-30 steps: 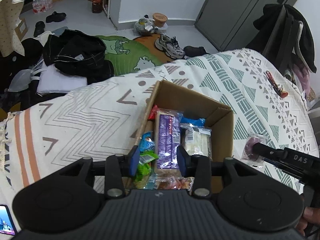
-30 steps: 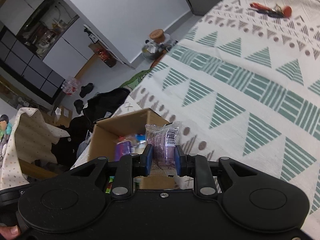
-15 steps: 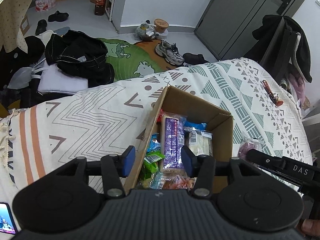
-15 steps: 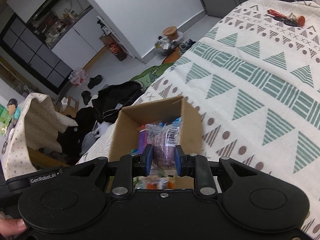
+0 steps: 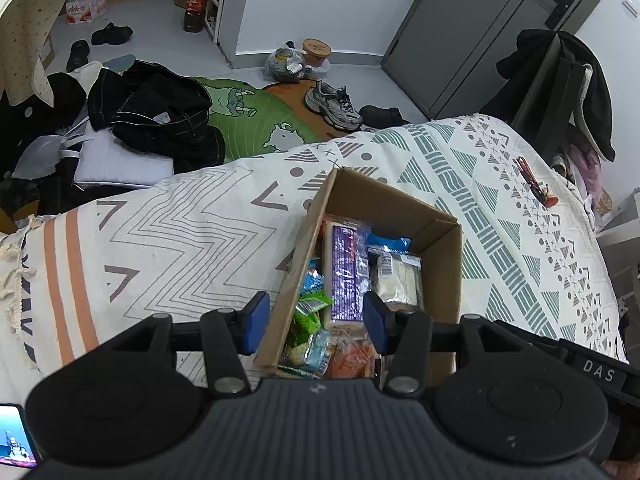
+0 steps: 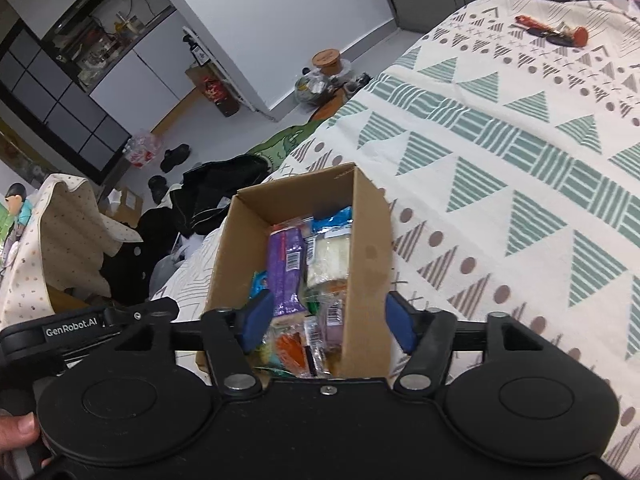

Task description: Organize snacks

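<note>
A: On the patterned bedspread, middle of the bed: one cardboard box, flaps up, packed with snacks. Both claws above its near end.

B: Left gripper?

A: Jaws spread wide, nothing between the blue pads. In its own view the left pad sits outside the box's left wall, over the cloth; the right pad is over the snacks. Whether it touches the box, cannot tell.

B: Right gripper?

A: Also spread wide and empty. Its left pad is over the box contents, the right one outside the box's right wall, over the bedspread.

B: Contents?

A: A long purple packet lying lengthwise near the centre. Right of it, touching, a clear-wrapped pale block with a barcode label. A blue wrapper at the far end behind that. Along the left wall, small green packets and blue ones; at the near end, an orange packet. From the right wrist view, a pale purple clear-wrapped pack lies at the near right corner among barcoded wrappers.

B: Elsewhere on the bed?

A: A red and black object well apart from the box, toward the far right edge. Too small to name.

B: Person?

A: Only a thumb on the right handle, lower left of that view. A phone screen shows at the left view's bottom corner.
</note>
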A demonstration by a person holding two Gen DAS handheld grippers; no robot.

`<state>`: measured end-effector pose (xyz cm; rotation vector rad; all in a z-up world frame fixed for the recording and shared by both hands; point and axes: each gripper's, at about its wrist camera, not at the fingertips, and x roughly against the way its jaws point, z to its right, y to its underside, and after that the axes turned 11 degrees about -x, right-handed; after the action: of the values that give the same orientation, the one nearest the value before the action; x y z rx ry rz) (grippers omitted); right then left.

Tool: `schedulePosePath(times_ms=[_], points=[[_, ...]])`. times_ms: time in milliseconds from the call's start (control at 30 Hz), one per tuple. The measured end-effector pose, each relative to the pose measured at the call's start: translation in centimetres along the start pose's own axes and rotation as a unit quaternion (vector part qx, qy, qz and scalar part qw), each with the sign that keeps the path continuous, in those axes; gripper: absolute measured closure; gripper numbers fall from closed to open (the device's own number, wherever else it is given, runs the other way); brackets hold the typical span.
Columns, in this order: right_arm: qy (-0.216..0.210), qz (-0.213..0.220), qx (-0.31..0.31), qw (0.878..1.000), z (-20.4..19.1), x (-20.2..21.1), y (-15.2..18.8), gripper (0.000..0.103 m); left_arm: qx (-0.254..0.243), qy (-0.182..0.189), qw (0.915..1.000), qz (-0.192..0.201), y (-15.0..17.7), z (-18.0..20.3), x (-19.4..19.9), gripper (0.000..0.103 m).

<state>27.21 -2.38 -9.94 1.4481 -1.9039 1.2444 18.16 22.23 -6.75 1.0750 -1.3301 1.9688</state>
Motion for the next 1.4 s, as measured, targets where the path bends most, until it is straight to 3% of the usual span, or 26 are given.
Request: schedulePosePath(times_ms=[167,400,667,1000,1400], points=[[0.007,0.012,-0.004,1.000,0.4,1.4,0.6,0.034,-0.011,0.004,0.9999,0.005,0.5,0.7,0.8,0.032],[0.015,0.051,0.001,0.999,0.7,4.5,1.0,0.014,-0.041,0.007,0.9991,0.014,1.0,2.6,2.2,0.023],[0.032,0.088,-0.016,0.996,2.2,8.0,1.8,0.001,-0.072,0.010,0.9970,0.026,1.8,5.2,4.4,0.019],[0.045,0.149,-0.007,0.988,3.0,13.6,3.0,0.000,-0.098,0.016,0.9931,0.063,3.1,7.4,8.3,0.000],[0.042,0.201,0.020,0.979,3.1,18.2,5.3,0.000,-0.125,0.017,0.9866,0.103,5.3,8.6,12.7,0.000]])
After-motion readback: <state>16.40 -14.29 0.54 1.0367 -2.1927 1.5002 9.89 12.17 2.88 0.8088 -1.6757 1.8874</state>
